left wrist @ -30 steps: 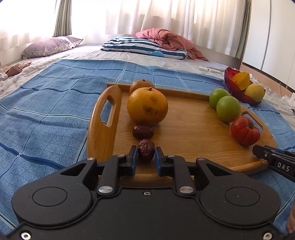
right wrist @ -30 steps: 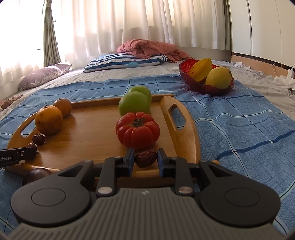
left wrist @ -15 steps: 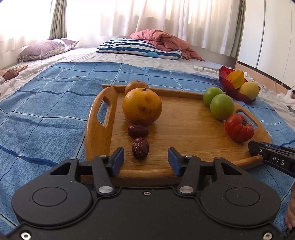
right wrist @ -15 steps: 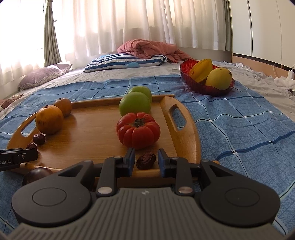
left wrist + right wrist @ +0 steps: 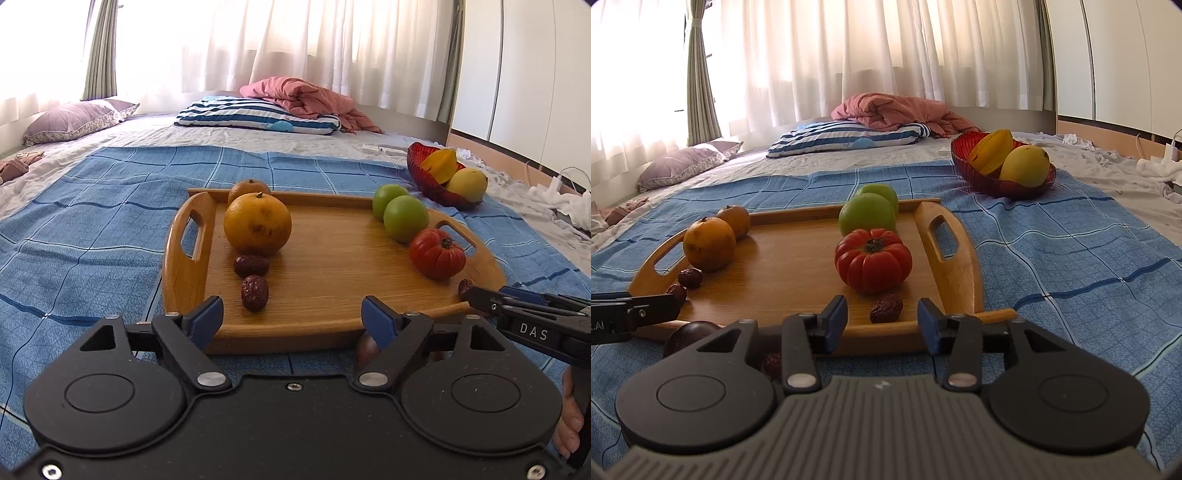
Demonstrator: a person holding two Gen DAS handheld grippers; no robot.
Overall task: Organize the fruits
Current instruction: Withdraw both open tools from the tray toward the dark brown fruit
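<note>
Left wrist view: the left gripper [image 5: 291, 317] is opening, released, jaws clear of the red date [image 5: 254, 292] lying just ahead of it on the wooden tray [image 5: 332, 325]. The tray is resting on a blue checked blanket [image 5: 92, 206] spread over a bed; sheer curtains [image 5: 295, 44] are glowing beyond. Right wrist view: the right gripper [image 5: 882, 325] is opening too, released, another date [image 5: 886, 308] lying loose just ahead, before a tomato [image 5: 873, 260].

Wooden tray [image 5: 332, 325] is lying flat on bedding, carrying two oranges [image 5: 257, 224], two green apples [image 5: 405, 218], one ribbed red tomato [image 5: 437, 253] and wrinkled dried dates [image 5: 254, 292] resting loose.
</note>
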